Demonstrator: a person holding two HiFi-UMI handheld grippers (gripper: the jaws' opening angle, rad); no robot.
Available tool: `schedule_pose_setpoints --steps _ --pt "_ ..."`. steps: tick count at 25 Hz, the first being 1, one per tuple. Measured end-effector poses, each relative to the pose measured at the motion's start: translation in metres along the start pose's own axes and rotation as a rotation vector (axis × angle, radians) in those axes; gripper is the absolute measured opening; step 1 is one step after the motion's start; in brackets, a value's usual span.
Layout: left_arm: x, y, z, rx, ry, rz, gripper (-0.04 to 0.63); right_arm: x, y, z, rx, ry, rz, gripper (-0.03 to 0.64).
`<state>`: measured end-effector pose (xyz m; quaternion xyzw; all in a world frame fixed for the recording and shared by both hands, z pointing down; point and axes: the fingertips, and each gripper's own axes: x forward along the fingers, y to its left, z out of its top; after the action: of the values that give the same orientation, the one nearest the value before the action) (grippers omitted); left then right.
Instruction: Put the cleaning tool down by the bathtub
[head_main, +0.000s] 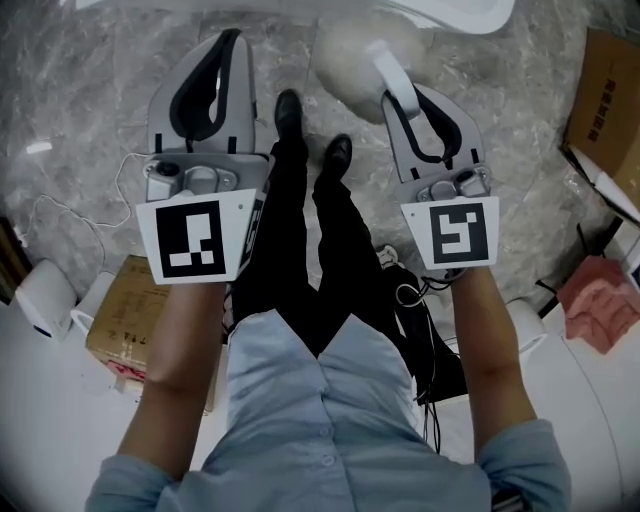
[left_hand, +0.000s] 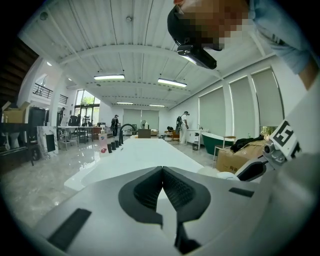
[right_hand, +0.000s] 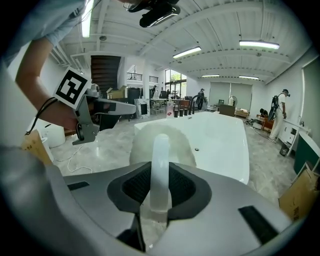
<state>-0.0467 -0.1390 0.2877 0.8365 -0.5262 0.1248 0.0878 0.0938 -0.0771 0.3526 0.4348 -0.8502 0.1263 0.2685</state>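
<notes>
Tool (head_main: 350, 60) is seen in the head view gripped by its handle in the right hand-held gripper (head_main: 412, 105), with its fluffy head ahead of the jaws, over the floor (head_main: 90, 110) near the bathtub (head_main: 465, 12). It is best brought down until the head rests on the floor beside the tub, and only then released. In the left gripper view, the left hand-held gripper (left_hand: 161, 172) is closed on nothing. In the right gripper view, the handle is clamped between the jaws and the head lies just beyond them.

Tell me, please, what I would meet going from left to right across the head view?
White container → left gripper → cleaning tool's fluffy head → right gripper → pink cloth.
</notes>
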Motion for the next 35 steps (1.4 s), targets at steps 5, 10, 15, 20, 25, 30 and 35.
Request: schedule_pose_setpoints --steps 5,10,15,20,25,30,35 --pt "0.015 0.002 -0.029 -0.011 0.012 -0.014 0.014 0.023 0.005 -0.026 -0.017 0.02 0.025 0.095" --pt "0.027 -0.002 -0.051 -0.054 0.01 -0.019 0.014 0.042 0.006 -0.05 -0.036 0.03 0.05 0.095" --pt "0.042 -0.009 -0.086 -0.051 0.025 -0.047 0.014 0.061 0.002 -0.086 -0.062 0.07 0.074 0.095" --pt "0.054 -0.018 -0.125 -0.051 0.038 -0.062 0.014 0.08 0.001 -0.126 -0.097 0.114 0.108 0.095" --pt "0.062 -0.033 -0.142 -0.029 0.02 -0.07 0.014 0.088 -0.004 -0.153 -0.115 0.113 0.125 0.095" --pt "0.068 -0.031 -0.165 -0.006 0.021 -0.08 0.014 0.106 -0.002 -0.178 -0.144 0.125 0.141 0.095" --pt "0.075 -0.024 -0.201 -0.009 0.024 -0.077 0.014 0.133 0.002 -0.211 -0.171 0.161 0.168 0.096"
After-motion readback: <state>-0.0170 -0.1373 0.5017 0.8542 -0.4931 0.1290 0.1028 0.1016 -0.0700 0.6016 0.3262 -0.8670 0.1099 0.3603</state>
